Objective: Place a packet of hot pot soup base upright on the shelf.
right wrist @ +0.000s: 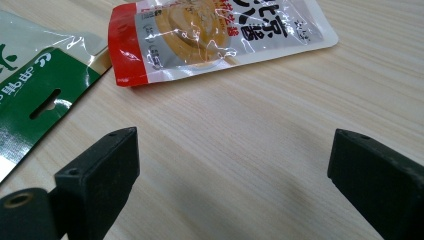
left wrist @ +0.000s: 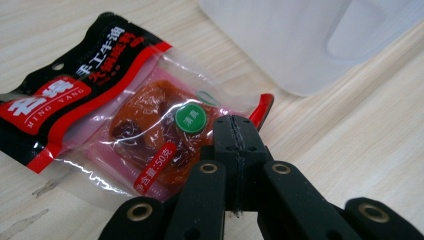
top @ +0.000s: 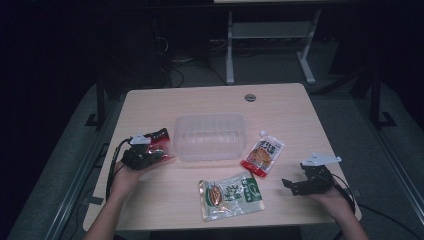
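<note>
Fingers of left gripper [left wrist: 235,145] pinched shut on thin edge of red snack packet [left wrist: 107,117], beside clear container [top: 210,136] on tabletop [top: 280,105]. Risk: slick film slips out on lift. Right gripper [right wrist: 232,175] wide open, empty.

Glossy crinkled plastic snack packet [left wrist: 125,115], frosted translucent plastic tub [top: 210,136], matt pale wood-grain table [top: 280,107].
</note>
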A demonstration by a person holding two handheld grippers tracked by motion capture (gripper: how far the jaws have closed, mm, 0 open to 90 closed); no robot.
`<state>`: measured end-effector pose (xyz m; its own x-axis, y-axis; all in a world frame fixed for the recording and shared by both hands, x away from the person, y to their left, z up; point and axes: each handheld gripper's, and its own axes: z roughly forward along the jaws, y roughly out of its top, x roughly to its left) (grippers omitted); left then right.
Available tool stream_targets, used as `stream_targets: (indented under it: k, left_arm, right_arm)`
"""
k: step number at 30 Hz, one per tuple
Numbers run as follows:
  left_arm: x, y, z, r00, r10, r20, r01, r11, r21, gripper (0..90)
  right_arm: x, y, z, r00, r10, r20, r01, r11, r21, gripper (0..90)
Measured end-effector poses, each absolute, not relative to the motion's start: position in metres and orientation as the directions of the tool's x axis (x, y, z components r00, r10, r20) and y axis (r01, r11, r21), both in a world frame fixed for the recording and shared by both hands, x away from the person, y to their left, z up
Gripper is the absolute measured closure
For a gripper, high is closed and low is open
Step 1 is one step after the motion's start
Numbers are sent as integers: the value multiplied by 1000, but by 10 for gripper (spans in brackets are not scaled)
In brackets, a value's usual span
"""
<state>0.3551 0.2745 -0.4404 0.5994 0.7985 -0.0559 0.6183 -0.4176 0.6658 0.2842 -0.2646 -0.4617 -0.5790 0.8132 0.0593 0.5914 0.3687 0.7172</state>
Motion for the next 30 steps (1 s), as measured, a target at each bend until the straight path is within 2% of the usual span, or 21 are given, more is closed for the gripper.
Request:
stream_targets:
  k: [10,23,30]
  left_arm:
    - [352,277,-445,605,796,-34,638,-458,619,898]
    - [346,304,-441,553,830,-76,682,-397,614,898]
    - [376,283,-428,550,834,-34,647,-400,649,898]
  right_arm:
    - [283,-266,-462,-573,817,66,601,363,712,60]
    - [283,-266,-462,-571,818,69,606,363,708,60]
    - [284,-265,-463,-574,816,67,603,366,709,62]
